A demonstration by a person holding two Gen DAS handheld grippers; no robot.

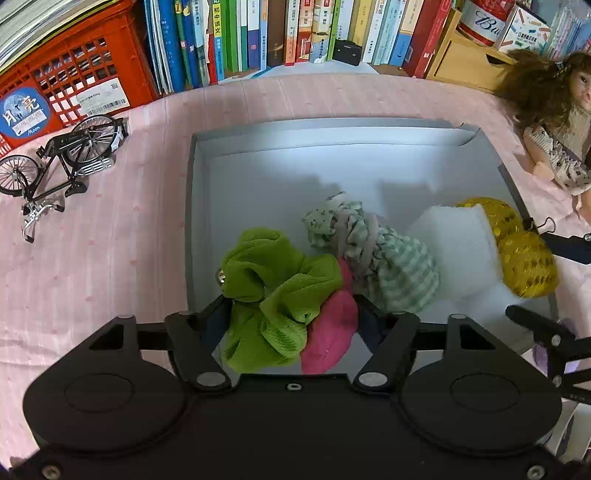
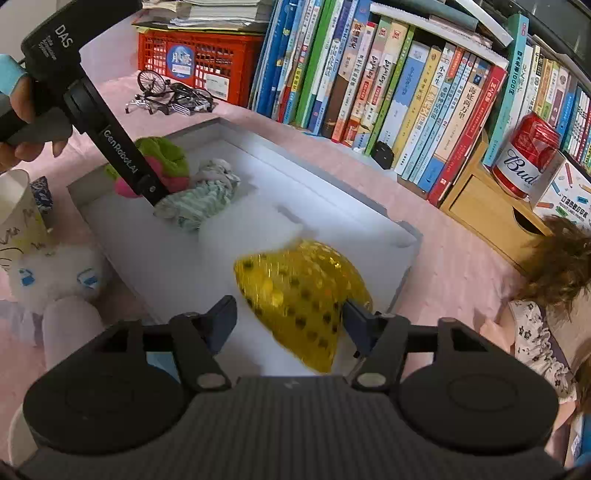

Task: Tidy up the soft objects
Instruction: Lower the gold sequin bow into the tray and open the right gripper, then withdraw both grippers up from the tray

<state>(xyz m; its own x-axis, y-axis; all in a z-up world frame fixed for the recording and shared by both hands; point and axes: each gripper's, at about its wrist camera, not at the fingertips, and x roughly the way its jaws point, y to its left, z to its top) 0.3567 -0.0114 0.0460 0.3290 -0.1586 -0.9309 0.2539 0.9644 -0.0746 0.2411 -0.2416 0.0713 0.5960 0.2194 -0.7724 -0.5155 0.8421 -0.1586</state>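
Grey shallow box (image 1: 199, 206) on a pink cloth (image 1: 92, 258), soft things gathered in its near half. Left gripper (image 1: 291, 314) pointing steeply down into the box, jaws standing apart around a green scrunchie (image 1: 273, 280) and a pink scrunchie (image 1: 330, 332) — the two bunched together between the fingers, lying on the box floor at its near left; no clear pinch on either side, pads loose beside the fabric. Just right of them, touching the pink one, a pale green striped scrunchie (image 1: 391, 273). Further right, a white foam block (image 1: 458, 251), and against its right side a gold sequinned pouch (image 1: 524, 258) at the box's right wall.

Right gripper (image 2: 290, 317) over that same gold pouch (image 2: 306, 295), jaws wide; right finger (image 2: 358, 325) at the pouch's edge, left finger (image 2: 221, 317) clear of it, pouch slightly blurred and resting on the foam. Left tool's shaft (image 2: 122, 158) slanting down into the scrunchies at the box's far left, a hand (image 2: 26, 122) on its grip.

Around the box — a model bicycle (image 1: 62, 158) and red crate (image 1: 74, 74) far left, a row of books (image 1: 280, 33) along the back, a doll (image 1: 554, 122) far right, a white plush toy (image 2: 59, 280) near left.
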